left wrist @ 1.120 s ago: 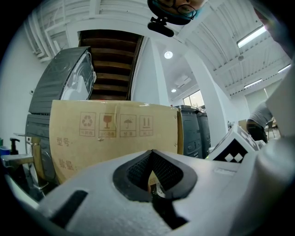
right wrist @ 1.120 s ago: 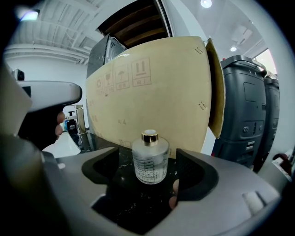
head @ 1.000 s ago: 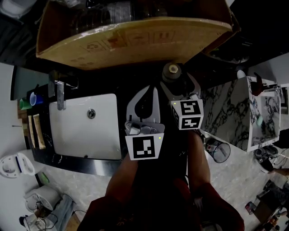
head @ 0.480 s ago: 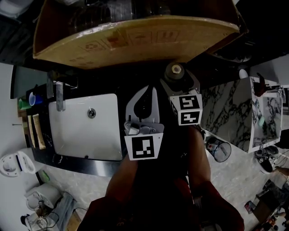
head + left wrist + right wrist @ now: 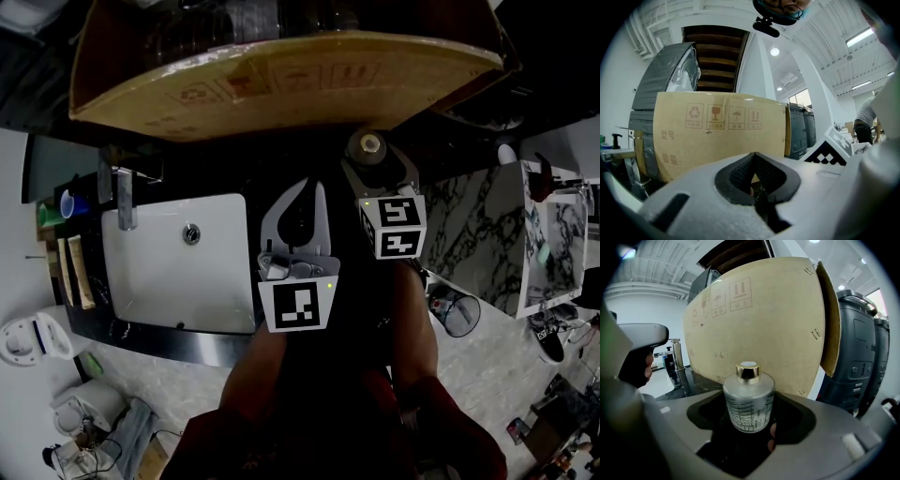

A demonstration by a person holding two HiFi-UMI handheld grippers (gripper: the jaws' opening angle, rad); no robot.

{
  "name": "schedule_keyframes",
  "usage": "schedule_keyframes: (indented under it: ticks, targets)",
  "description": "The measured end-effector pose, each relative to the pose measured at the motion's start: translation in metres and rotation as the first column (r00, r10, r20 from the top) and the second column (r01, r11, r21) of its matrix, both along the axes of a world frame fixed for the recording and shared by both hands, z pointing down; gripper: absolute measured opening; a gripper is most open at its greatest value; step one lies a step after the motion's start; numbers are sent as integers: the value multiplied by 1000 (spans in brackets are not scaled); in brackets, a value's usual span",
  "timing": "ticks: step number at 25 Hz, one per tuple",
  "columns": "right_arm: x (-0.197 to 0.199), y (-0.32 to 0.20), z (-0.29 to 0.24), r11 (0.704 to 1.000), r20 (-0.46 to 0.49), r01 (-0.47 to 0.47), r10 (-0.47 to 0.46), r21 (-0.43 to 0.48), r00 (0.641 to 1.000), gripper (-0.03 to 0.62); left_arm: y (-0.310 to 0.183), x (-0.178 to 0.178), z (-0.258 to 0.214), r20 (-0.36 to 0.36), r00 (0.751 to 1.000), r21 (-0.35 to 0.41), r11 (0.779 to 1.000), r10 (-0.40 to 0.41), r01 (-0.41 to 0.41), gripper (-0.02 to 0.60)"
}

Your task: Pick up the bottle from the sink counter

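Note:
A frosted glass bottle [image 5: 749, 399] with a gold cap stands upright on the black sink counter [image 5: 689, 380], right in front of a big cardboard box [image 5: 764, 319]. From the head view the bottle's cap [image 5: 367, 145] shows between the white fingers of my right gripper [image 5: 377, 161]. That gripper's jaws are closing around the bottle, with dark gaps still on both sides of it. My left gripper [image 5: 305, 187] hovers just left of it with its tips together and nothing held. The left gripper view looks past the left gripper [image 5: 757, 180] at the same box [image 5: 717, 136].
The cardboard box [image 5: 281, 84] overhangs the far side of the counter. A white sink basin [image 5: 159, 281] with a faucet [image 5: 125, 197] lies to the left. A marble surface [image 5: 469, 234] and a small bin [image 5: 455, 309] are on the right.
My right gripper has slid slightly forward and right around the bottle, and its jaws have narrowed. The left gripper has stayed in place.

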State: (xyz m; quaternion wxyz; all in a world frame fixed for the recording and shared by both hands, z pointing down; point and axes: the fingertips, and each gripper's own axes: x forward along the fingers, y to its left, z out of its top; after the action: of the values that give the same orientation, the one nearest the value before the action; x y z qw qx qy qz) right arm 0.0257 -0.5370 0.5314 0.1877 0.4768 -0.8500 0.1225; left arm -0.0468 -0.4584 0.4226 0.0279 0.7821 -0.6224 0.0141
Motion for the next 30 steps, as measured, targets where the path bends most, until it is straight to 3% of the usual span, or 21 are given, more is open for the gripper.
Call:
schedule_keyframes:
  ticks: [30]
  targets:
    - [1, 25, -11, 1000, 36, 13, -14, 28, 999, 314, 13, -7, -9, -4, 1000, 21, 1000, -9, 10, 2]
